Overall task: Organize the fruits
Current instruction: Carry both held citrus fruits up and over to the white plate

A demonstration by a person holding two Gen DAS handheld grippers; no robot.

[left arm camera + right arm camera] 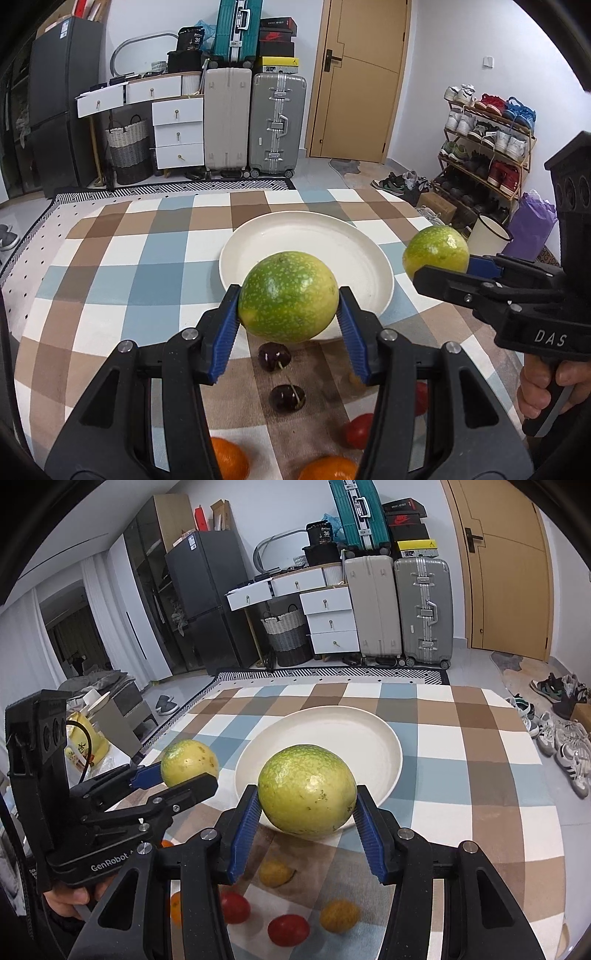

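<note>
Green speckled fruit [288, 297] pinched between blue pads of L gripper [288, 314], held in air at near rim of white plate [258, 240]. R gripper [306, 819] clamps 2nd green fruit [306, 790] likewise, over plate's near edge. Both likely carried for drop-off together. Plate bare; cherries [274, 356], tomatoes [288, 929], oranges [229, 458] on checked cloth [110, 266] below, prob. next.

Wooden door [364, 79], stacked suitcases [277, 123], white drawers [178, 129], shoe rack [487, 147].

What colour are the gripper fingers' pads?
Blue, ribbed pads; clearest in the right wrist view.
</note>
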